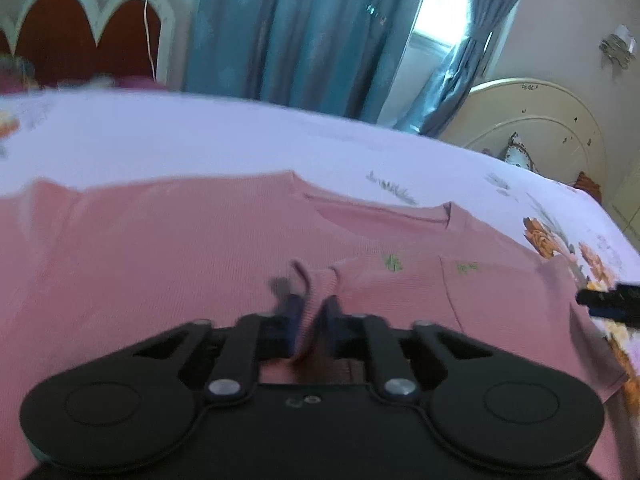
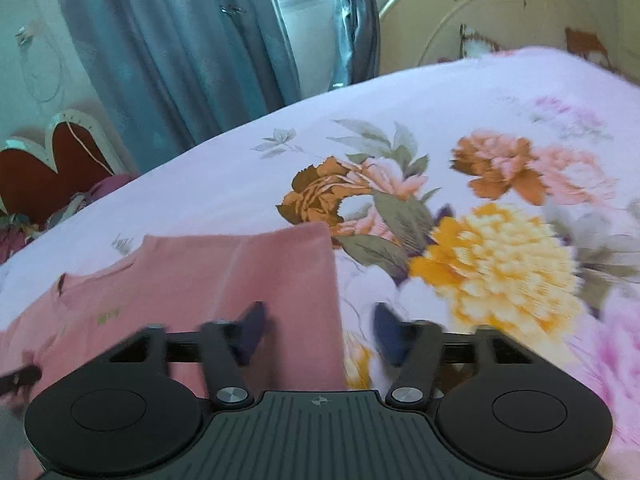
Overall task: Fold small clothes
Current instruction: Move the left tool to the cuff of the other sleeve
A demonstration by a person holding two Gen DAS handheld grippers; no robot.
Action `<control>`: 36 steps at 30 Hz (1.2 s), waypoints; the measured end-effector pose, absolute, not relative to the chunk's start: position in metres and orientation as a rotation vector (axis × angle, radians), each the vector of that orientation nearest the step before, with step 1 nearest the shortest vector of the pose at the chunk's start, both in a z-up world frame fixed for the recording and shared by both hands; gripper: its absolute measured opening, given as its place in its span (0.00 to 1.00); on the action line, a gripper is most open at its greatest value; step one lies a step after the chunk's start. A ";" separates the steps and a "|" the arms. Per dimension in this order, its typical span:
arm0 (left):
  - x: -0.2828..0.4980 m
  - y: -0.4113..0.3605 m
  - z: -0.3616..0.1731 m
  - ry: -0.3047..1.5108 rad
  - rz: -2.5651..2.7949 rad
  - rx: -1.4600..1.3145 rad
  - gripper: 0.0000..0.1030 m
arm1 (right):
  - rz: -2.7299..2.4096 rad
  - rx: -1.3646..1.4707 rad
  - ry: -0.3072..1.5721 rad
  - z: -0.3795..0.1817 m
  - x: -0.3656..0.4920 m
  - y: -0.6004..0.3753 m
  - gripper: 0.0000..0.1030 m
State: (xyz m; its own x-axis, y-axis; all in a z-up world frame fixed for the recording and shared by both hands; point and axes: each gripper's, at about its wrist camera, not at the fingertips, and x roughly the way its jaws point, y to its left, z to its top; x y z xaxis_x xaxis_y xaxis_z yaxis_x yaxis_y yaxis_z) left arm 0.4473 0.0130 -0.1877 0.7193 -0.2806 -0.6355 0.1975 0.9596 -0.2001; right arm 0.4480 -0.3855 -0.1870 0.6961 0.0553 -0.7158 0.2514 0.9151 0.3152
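A pink ribbed garment [image 1: 160, 260] lies spread flat on the flowered bedsheet [image 1: 200, 136], with a sleeve folded over its body and small green marks near the fold. My left gripper [image 1: 312, 316] is shut on a raised pinch of this pink cloth. In the right wrist view the garment [image 2: 200, 280] ends in a straight right edge. My right gripper [image 2: 320, 332] stands open astride that edge, its pads clear of the cloth. The right gripper's tip [image 1: 608, 300] shows at the garment's right side in the left wrist view.
The bedsheet [image 2: 500, 240] with large orange, yellow and pink flowers stretches to the right of the garment. A cream round headboard [image 2: 500, 12] stands beyond the bed. Blue curtains [image 1: 300, 32] and a window are behind. A red scalloped panel [image 1: 72, 36] is at the far left.
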 end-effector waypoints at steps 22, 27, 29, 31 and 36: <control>0.427 0.040 -0.163 0.749 -0.154 -0.056 0.80 | 0.028 0.171 0.749 -0.158 0.431 -0.308 0.31; 0.407 0.074 -0.150 0.780 -0.086 -0.099 0.82 | 0.204 0.121 0.806 -0.166 0.414 -0.236 0.31; 0.396 0.095 -0.145 0.781 -0.051 -0.123 0.83 | 0.247 0.118 0.811 -0.165 0.412 -0.211 0.31; 0.387 0.115 -0.141 0.784 -0.010 -0.142 0.83 | 0.292 0.113 0.814 -0.165 0.412 -0.186 0.31; 0.367 0.178 -0.137 0.790 0.084 -0.193 0.83 | 0.316 0.108 0.820 -0.163 0.419 -0.139 0.31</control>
State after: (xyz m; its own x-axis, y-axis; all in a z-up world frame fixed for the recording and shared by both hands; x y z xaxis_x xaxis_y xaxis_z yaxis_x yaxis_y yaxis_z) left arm 0.3666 0.1781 -0.1369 0.7017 0.0030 -0.7124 -0.1469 0.9791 -0.1405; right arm 0.4191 -0.1385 -0.1632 0.6384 0.3178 -0.7011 -0.2345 0.9478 0.2161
